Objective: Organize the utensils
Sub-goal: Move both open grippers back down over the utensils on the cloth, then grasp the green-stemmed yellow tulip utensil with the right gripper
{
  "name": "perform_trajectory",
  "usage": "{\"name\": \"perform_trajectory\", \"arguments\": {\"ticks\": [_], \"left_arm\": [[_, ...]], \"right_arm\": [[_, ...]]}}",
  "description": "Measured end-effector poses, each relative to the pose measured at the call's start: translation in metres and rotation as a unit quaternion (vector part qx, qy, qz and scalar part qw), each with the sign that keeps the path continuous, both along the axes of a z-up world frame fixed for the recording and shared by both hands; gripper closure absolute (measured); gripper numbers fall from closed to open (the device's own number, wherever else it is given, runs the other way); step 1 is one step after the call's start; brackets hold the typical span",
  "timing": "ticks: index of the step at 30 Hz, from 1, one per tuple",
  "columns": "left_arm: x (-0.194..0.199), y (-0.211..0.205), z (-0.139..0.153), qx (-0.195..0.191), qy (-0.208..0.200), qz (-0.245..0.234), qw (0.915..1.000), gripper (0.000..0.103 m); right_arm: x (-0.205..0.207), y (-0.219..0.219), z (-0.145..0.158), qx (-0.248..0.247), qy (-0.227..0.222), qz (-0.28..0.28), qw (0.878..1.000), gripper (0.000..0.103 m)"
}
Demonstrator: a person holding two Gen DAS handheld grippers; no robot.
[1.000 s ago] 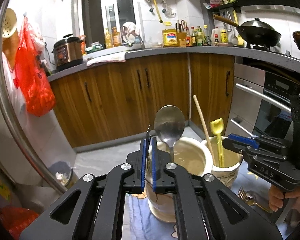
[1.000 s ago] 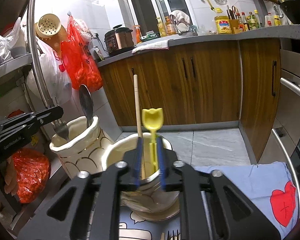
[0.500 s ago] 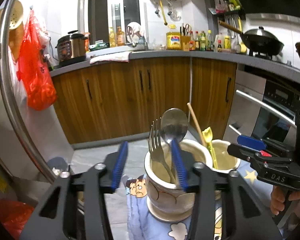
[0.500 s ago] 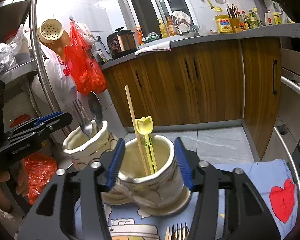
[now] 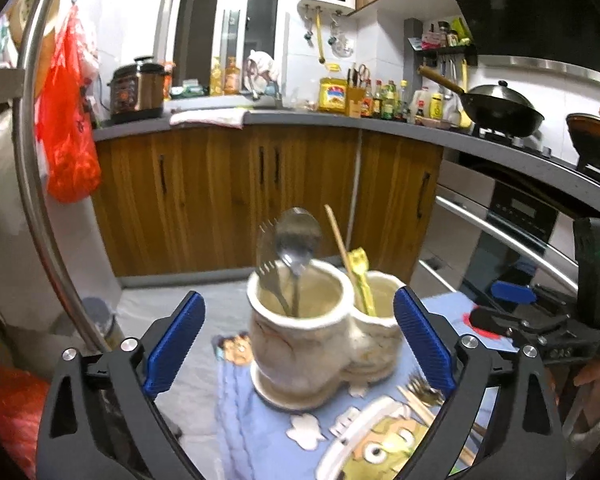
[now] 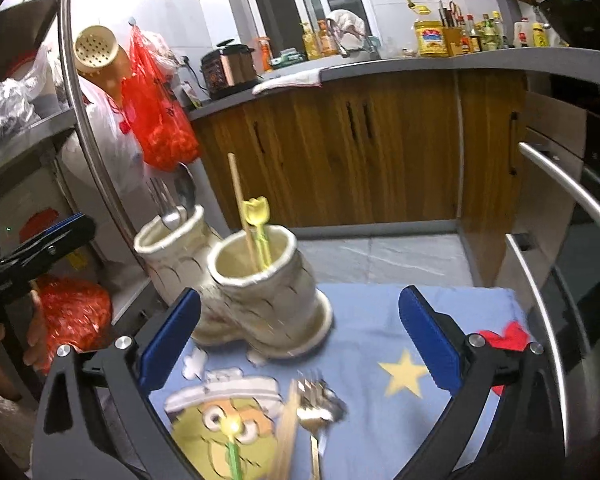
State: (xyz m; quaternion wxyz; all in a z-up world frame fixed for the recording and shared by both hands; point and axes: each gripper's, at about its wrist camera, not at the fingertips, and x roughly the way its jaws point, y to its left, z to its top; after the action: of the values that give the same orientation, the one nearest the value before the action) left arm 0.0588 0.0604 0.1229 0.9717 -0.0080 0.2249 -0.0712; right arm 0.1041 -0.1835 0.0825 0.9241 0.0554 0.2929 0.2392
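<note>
The blue cloth (image 6: 380, 332) with cartoon pictures covers the table, and two cream pots stand on it, touching each other. A second ago the left gripper (image 5: 296, 334) had its fingers pressed together by the spoon pot, and the right gripper (image 6: 298, 340) had its fingers close on the yellow fork. Now both grippers sit further back from the pots, and both have just been opening, so their blue fingers are spread wide with nothing pinched between them. In the left view the spoon pot (image 5: 300, 344) sits in the middle, between the two fingers but not touching them. It holds a metal spoon (image 5: 298, 240) and a metal fork (image 5: 270, 276), which was not in the pot a second ago. The second pot (image 6: 260, 280) is at 3 o'clock of the spoon pot in the left view. It holds a long wooden chopstick (image 6: 242, 208) and the small yellow fork (image 6: 256, 216), both leaning. More utensils lie on the cloth at 6 o'clock in the right view: a bunch of gold forks (image 6: 316, 404), some wooden chopsticks (image 6: 286, 440) and a green stick (image 6: 234, 452). They are blurry. Brown cupboards (image 5: 260, 196) stand behind, a red bag (image 5: 68, 136) hangs at 10 o'clock, and an oven (image 5: 512, 236) is at 3 o'clock.
</note>
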Motion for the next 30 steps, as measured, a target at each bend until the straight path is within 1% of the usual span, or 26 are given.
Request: {"name": "perform_trajectory", "arguments": {"ticks": [6, 8, 12, 15, 17, 19, 20, 21, 22, 24, 25, 27, 28, 30], "left_arm": [[-0.015, -0.010, -0.025, -0.022, 0.038, -0.010, 0.9990, 0.006], [-0.020, -0.011, -0.036, -0.028, 0.053, -0.012, 0.9981, 0.006], [-0.030, -0.013, -0.061, -0.032, 0.084, -0.016, 0.9958, 0.006], [-0.036, -0.011, -0.079, -0.028, 0.104, -0.012, 0.9941, 0.006], [-0.038, -0.008, -0.087, -0.033, 0.113, -0.006, 0.9930, 0.006], [-0.040, -0.004, -0.093, -0.043, 0.121, -0.002, 0.9917, 0.006], [-0.041, -0.003, -0.095, -0.045, 0.124, -0.001, 0.9912, 0.006], [-0.042, -0.003, -0.098, -0.045, 0.126, -0.001, 0.9909, 0.006], [-0.042, -0.002, -0.098, -0.044, 0.127, -0.001, 0.9909, 0.006], [-0.044, -0.002, -0.099, -0.042, 0.126, -0.003, 0.9912, 0.006], [-0.044, -0.001, -0.099, -0.041, 0.125, -0.004, 0.9913, 0.006], [-0.046, -0.001, -0.099, -0.041, 0.123, -0.006, 0.9915, 0.006], [-0.046, 0.000, -0.099, -0.041, 0.123, -0.006, 0.9915, 0.006], [-0.046, 0.000, -0.099, -0.041, 0.123, -0.006, 0.9915, 0.006]], "right_arm": [[-0.013, -0.015, -0.015, -0.038, 0.023, -0.018, 0.999, 0.005], [-0.020, -0.014, -0.024, -0.047, 0.039, -0.006, 0.998, 0.005], [-0.036, -0.002, -0.039, -0.083, 0.056, 0.021, 0.995, 0.005], [-0.048, 0.013, -0.052, -0.107, 0.075, 0.056, 0.990, 0.005], [-0.054, 0.025, -0.059, -0.127, 0.083, 0.077, 0.985, 0.006], [-0.058, 0.039, -0.066, -0.142, 0.092, 0.098, 0.981, 0.012], [-0.060, 0.045, -0.069, -0.148, 0.097, 0.107, 0.978, 0.018], [-0.061, 0.050, -0.072, -0.152, 0.103, 0.116, 0.976, 0.027], [-0.061, 0.057, -0.075, -0.156, 0.110, 0.125, 0.974, 0.031], [-0.061, 0.067, -0.081, -0.170, 0.120, 0.134, 0.969, 0.047], [-0.061, 0.072, -0.084, -0.178, 0.123, 0.138, 0.967, 0.050], [-0.061, 0.081, -0.088, -0.190, 0.125, 0.144, 0.963, 0.062], [-0.061, 0.085, -0.090, -0.194, 0.127, 0.146, 0.962, 0.064], [-0.060, 0.092, -0.095, -0.203, 0.133, 0.152, 0.958, 0.074]]}}
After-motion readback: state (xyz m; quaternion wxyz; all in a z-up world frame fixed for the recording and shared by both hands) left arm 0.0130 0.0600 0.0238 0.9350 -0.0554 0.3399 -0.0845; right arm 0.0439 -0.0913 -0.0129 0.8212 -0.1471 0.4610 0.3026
